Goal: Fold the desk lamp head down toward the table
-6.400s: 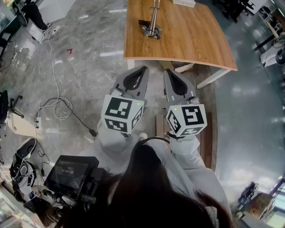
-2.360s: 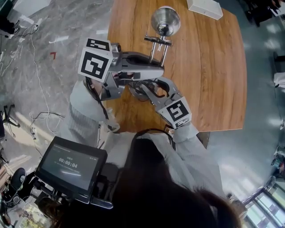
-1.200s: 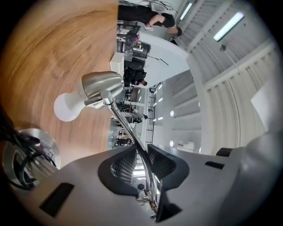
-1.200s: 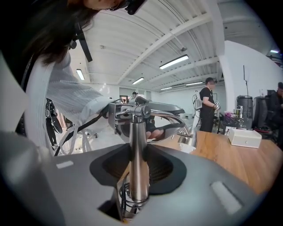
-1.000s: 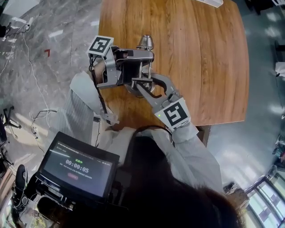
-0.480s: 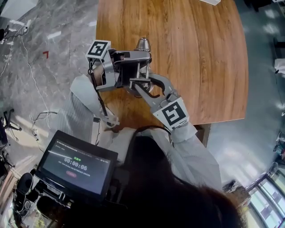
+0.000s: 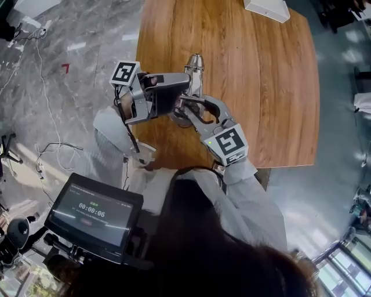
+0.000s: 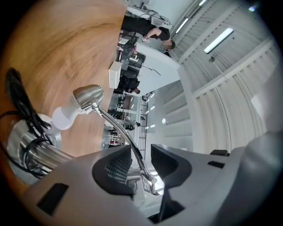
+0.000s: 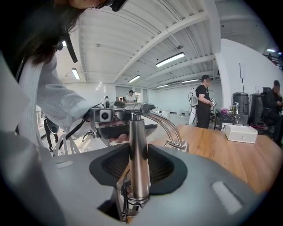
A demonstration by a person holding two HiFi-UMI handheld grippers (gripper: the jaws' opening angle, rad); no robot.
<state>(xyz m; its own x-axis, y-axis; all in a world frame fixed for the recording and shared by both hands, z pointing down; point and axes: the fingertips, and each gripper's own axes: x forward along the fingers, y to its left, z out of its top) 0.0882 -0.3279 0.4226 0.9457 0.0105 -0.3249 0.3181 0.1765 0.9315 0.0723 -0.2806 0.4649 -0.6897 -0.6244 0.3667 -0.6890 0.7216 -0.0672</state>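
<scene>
Lamp head (image 7: 194,61) sits at 12 o'clock from your grippers and looks low over the table (image 7: 261,87). Your right gripper (image 9: 138,164) pinches the lamp post (image 9: 137,132); hold that. Your left gripper (image 8: 141,161): jaws have just been opening, lamp arm (image 8: 121,130) loose between them. Back out toward 9 o'clock without snagging.

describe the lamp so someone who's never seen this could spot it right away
Find the wooden table; toward its near left corner stands the desk lamp. It is the only shiny chrome thing on it, with thin curved arms, unlike the flat white box at the far edge.
</scene>
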